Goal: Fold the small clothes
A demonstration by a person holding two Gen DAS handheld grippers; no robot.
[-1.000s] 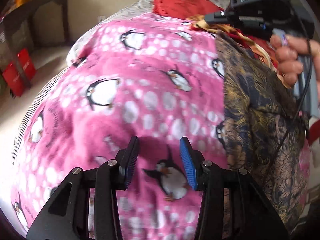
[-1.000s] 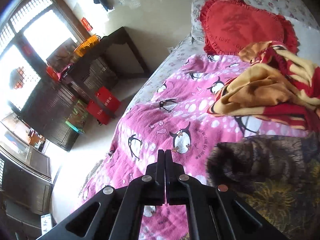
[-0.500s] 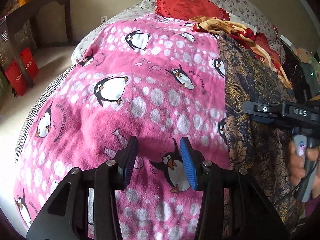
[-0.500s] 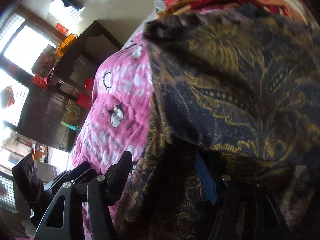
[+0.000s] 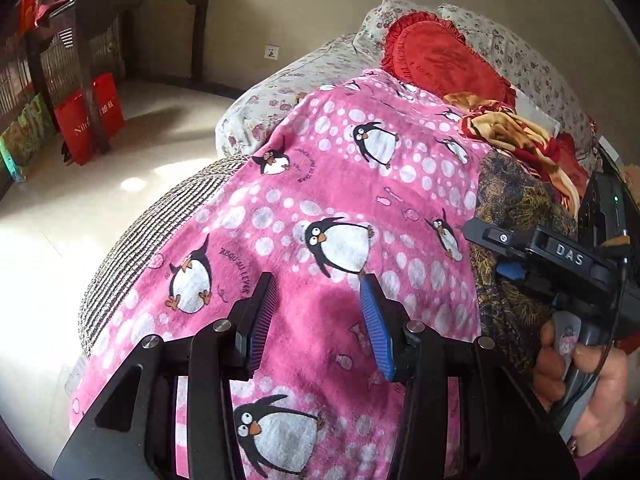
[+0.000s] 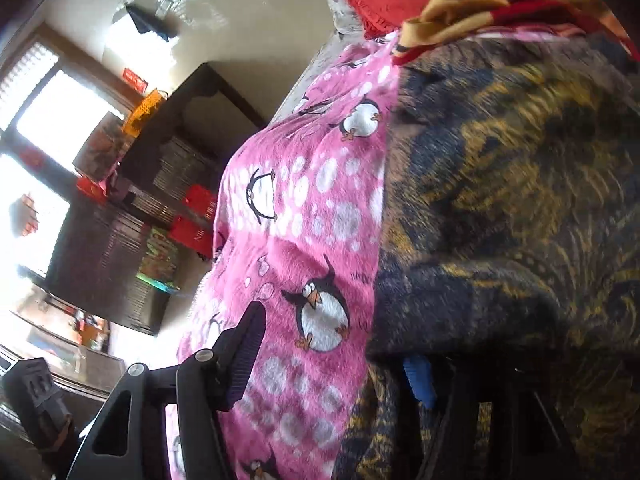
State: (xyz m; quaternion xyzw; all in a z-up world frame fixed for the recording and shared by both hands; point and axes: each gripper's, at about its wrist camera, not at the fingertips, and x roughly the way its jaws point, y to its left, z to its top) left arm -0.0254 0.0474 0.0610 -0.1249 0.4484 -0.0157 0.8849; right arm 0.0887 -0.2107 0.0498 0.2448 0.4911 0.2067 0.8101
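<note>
A dark garment with a gold leaf print (image 5: 516, 208) lies along the right side of a pink penguin blanket (image 5: 360, 184) on the bed. My left gripper (image 5: 318, 320) hovers open over the blanket with nothing between its fingers. To its right a hand holds my right gripper (image 5: 494, 254) at the garment's left edge. In the right wrist view, the right gripper (image 6: 332, 364) has its jaws wide apart. The garment (image 6: 500, 200) drapes over the blue-padded finger (image 6: 418, 376). The other finger (image 6: 244, 356) stands over the pink blanket (image 6: 304, 208). The pads do not press the cloth.
A red heart cushion (image 5: 440, 60) and a crumpled yellow-and-red cloth (image 5: 508, 132) lie at the head of the bed. The bed's edge drops to a pale floor (image 5: 80, 216) on the left. A dark wooden table (image 5: 120, 8) and red bags (image 5: 90, 116) stand beyond.
The right gripper went from shut to open and dropped from above the bed down to the dark garment's edge. The left gripper drew back and up, still open.
</note>
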